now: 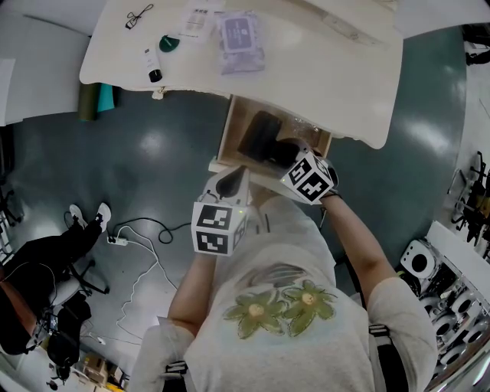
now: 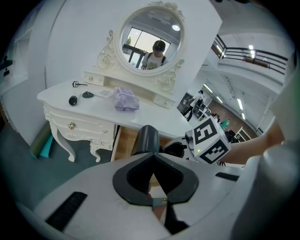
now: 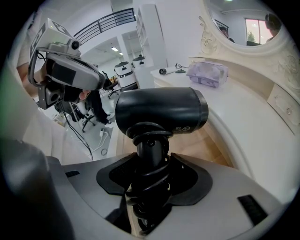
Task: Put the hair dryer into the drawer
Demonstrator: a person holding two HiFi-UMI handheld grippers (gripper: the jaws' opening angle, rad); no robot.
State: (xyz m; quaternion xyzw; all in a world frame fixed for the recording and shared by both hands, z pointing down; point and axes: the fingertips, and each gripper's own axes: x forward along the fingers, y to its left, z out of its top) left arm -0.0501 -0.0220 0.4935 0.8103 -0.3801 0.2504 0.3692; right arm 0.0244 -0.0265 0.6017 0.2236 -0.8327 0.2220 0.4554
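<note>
The black hair dryer (image 1: 264,138) hangs over the open wooden drawer (image 1: 233,122) under the white dressing table (image 1: 337,84). My right gripper (image 3: 150,180) is shut on its handle, which has the cord wound around it; the barrel (image 3: 159,112) lies crosswise above the jaws. Whether the dryer touches the drawer floor cannot be told. My left gripper (image 1: 230,182) sits just in front of the drawer's front edge, jaws together with nothing between them. In the left gripper view the dryer (image 2: 146,139) shows past the left gripper (image 2: 152,161), beside the right gripper's marker cube (image 2: 211,139).
On the tabletop lie a purple pouch (image 1: 241,32), a small bottle (image 1: 153,67), a green item (image 1: 168,44) and an eyelash curler (image 1: 139,15). An oval mirror (image 2: 151,37) stands at the table's back. A white cable and power strip (image 1: 119,240) lie on the floor at left, near a seated person (image 1: 38,268).
</note>
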